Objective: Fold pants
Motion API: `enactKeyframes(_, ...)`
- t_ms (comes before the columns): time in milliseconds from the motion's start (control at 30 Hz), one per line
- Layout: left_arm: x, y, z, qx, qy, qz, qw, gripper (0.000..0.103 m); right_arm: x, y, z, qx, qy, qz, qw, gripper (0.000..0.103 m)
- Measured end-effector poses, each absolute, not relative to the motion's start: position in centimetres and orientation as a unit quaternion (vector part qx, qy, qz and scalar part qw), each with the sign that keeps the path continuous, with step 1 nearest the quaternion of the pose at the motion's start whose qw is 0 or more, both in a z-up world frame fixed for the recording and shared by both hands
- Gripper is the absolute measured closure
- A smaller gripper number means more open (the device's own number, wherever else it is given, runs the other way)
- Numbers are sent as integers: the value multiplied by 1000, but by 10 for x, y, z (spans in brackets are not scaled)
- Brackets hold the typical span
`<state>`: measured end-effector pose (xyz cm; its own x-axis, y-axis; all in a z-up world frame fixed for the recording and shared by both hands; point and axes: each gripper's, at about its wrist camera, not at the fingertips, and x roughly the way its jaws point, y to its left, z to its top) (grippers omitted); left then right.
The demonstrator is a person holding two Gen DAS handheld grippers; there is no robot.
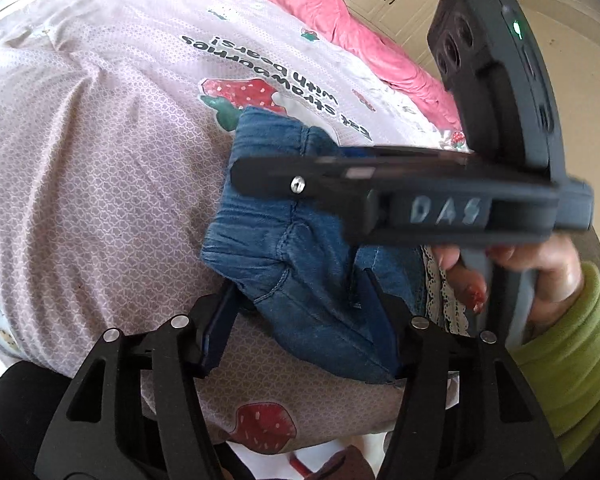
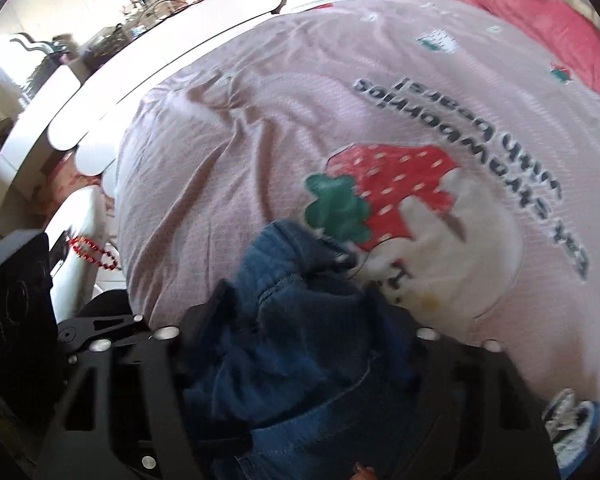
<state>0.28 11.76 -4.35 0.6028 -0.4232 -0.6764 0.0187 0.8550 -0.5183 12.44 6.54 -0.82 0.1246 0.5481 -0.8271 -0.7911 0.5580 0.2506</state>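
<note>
Both grippers are clamped on the small denim pants: left gripper at the near edge, right gripper on bunched cloth, over the strawberry-print bed cover. Looks like mid-fold; next, carry the held edge across and lay it flat before letting go.

We saw through two fisheye cameras, each riding on a hand-held tool and looking forward and steeply down along its fingers at the bed. The left view sat very near the blue pants, with the right tool crossing its frame from the right. The right view hung just as near, facing the same way, the pants filling its lower middle. Both shared the pants and the quilt's strawberry print.
</note>
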Motion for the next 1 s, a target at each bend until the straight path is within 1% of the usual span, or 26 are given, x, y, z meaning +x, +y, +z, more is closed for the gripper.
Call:
enactKeyframes(67,4,119,-45,-244,423,-131,863,48,121,59,-7,-117,475,458,742,55)
enactKeyframes(100,6,119,-45,-245,422,-131,863,47,121,54,-5,-103,473,461,744,58)
enactKeyframes(167,8,119,-45,-246,419,-129,864,46,121,40,2,-75,468,467,746,69)
enactKeyframes(233,7,116,-41,-241,409,-134,870,42,119,19,13,-39,454,480,750,72)
enactKeyframes(367,6,102,-34,-248,401,-182,863,41,109,-22,32,10,428,491,759,72)
enactKeyframes(533,9,77,-29,-267,411,-219,844,41,96,-71,51,34,399,491,773,72)
enactKeyframes(900,20,7,1,-210,413,-250,850,41,95,-155,47,89,379,459,798,72)
enactKeyframes(1000,24,-12,7,-204,413,-267,846,41,94,-175,43,106,373,452,803,69)
